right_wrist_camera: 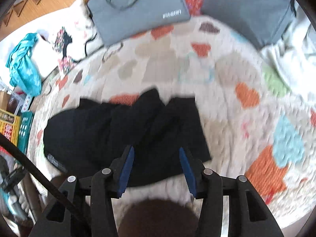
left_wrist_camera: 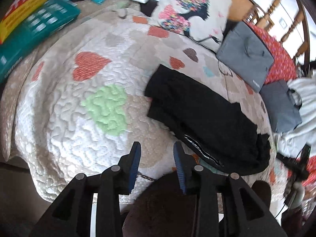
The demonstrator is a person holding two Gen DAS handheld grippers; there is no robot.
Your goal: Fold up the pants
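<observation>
- Black fabric pants (left_wrist_camera: 201, 114), and in the left wrist view they lie right of centre, a long dark band slanting from mid-frame down toward the lower right, flat on the white quilted bedspread with coloured hearts (left_wrist_camera: 94, 98).
- A white-patterned band, probably the waistband, shows at the lower end, close to the camera; that puts the waist within easy reach.
- The left gripper (left_wrist_camera: 157, 148) hovers at bottom centre, blue-padded fingers spread apart, nothing between them, just beside the pants' near edge and over bare quilt. My read: it is lining up for a grab.
- A printed white cushion (left_wrist_camera: 189, 13) sits at upper centre and a grey zip case (left_wrist_camera: 246, 57) at upper right, both apart from the pants.
- Over to the right wrist view, blurred: the pants (right_wrist_camera: 122, 130) fill centre-left, bunched in loose ridges, not yet a tidy fold by the look of it.
- The right gripper (right_wrist_camera: 157, 154) sits at bottom centre, fingers wide apart, empty, poised over the garment's near edge. Whether the tips touch cloth, I cannot tell.
- The grey case (right_wrist_camera: 136, 7) lies at top centre.
</observation>
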